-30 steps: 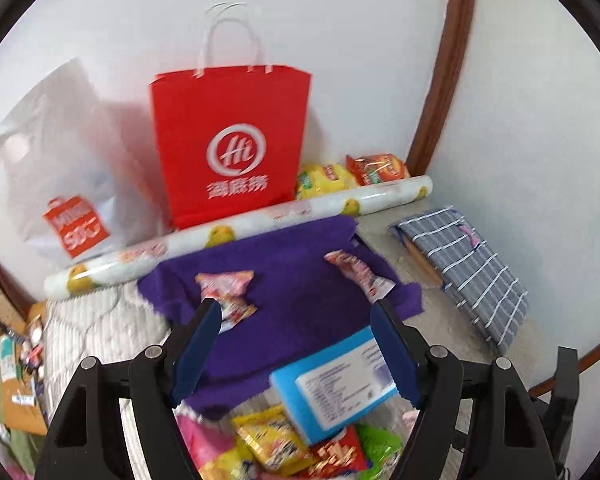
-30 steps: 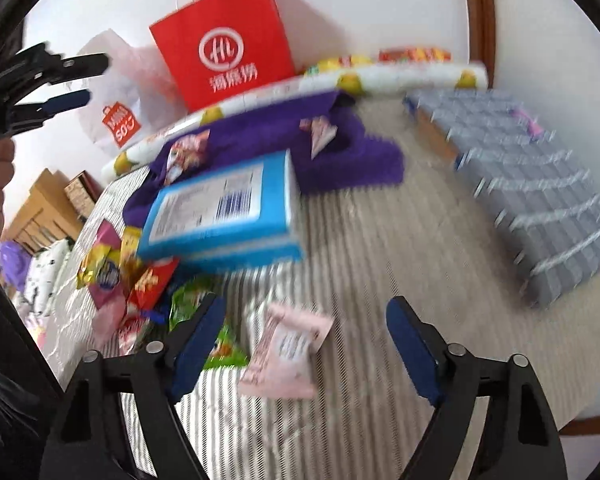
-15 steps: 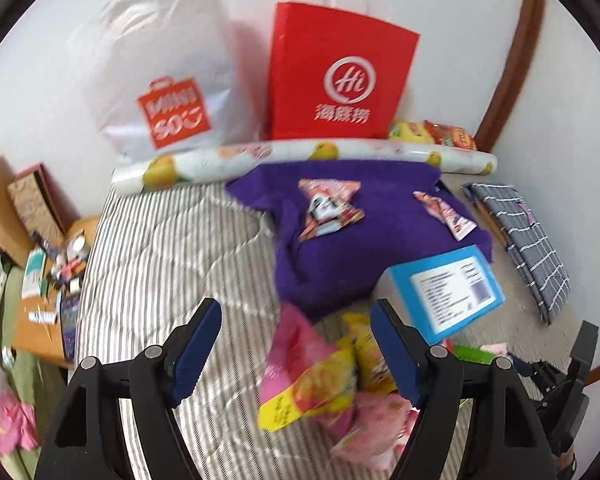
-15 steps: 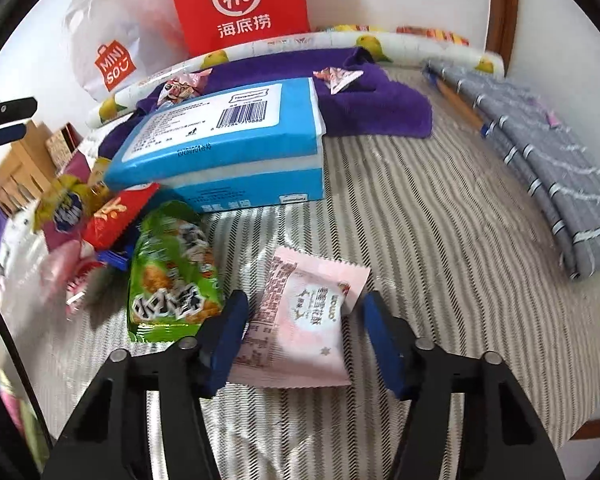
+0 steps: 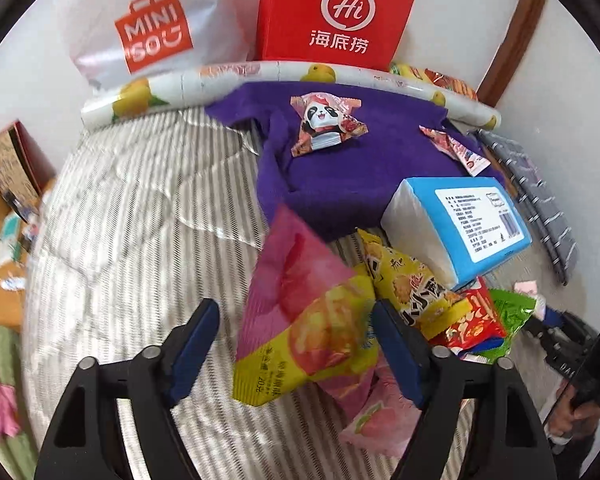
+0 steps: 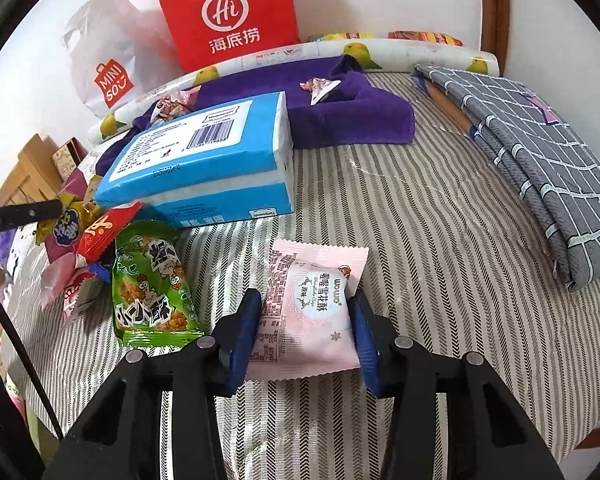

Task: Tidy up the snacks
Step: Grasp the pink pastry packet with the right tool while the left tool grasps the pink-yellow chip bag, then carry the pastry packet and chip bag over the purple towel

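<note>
Pink snack packet (image 6: 306,312) on the striped bedcover (image 6: 440,240), sitting between the closing jaws of the right gripper (image 6: 305,334).
Both pads touch its sides. The left gripper (image 5: 296,344) is spreading wider, its jaws either side of a pink-and-yellow bag (image 5: 304,316) beside the blue box (image 5: 456,224).

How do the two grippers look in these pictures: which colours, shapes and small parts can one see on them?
Both are alike. The left gripper and the right gripper each have two black angular arms with triangular cut-outs and round silver rivets. Long dark blue pads line the inner faces of the fingers. No cables or markings show on them.
</note>
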A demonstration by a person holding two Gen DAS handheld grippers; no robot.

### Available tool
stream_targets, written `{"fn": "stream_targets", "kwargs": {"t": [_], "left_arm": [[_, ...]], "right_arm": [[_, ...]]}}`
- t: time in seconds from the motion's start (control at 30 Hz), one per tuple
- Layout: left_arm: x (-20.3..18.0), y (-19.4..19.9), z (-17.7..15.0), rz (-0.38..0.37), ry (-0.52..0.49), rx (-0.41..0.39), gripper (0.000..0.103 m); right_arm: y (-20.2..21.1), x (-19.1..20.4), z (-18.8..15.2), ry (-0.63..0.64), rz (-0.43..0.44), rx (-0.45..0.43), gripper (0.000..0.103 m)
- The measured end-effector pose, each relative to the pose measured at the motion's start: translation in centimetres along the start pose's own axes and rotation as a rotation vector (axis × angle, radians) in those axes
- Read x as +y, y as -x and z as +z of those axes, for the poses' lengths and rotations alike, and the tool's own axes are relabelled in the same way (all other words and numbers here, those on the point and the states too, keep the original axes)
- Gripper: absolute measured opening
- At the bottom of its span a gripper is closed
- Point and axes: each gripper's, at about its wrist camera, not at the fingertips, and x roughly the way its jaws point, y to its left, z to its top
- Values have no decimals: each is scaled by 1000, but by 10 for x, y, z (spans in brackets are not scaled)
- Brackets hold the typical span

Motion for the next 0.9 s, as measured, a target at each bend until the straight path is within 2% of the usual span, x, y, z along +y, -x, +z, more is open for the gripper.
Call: {"fn": "stream_targets", "kwargs": {"t": [0.23, 0.33, 0.43, 0.47, 0.5, 0.53, 0.63, 0.9], "left_arm": [[2, -11, -6, -78, 27, -18, 83], [-2, -20, -6, -113, 13, 41, 83], [-7, -23, -10, -82, -30, 42, 83], [-6, -22, -10, -68, -18, 28, 81], [-2, -21, -11, -70, 8, 14, 70], [2, -20, -11, -86, 25, 16, 64], [12, -13, -12, -124, 64, 2, 58], [24, 18, -17, -103, 84, -61, 54]], "right_arm": [[-1, 4, -2, 40, -18, -14, 46], [-2, 5, -3, 49, -22, -27, 46], [-2, 5, -3, 49, -23, -35, 47], [-2, 5, -4, 50, -22, -38, 47], [-2, 5, -5, 49, -21, -42, 47], [-2, 4, -5, 48, -19, -47, 46], [-2, 3, -5, 53, -18, -47, 45], [12, -2, 2, 41, -9, -74, 44]]}}
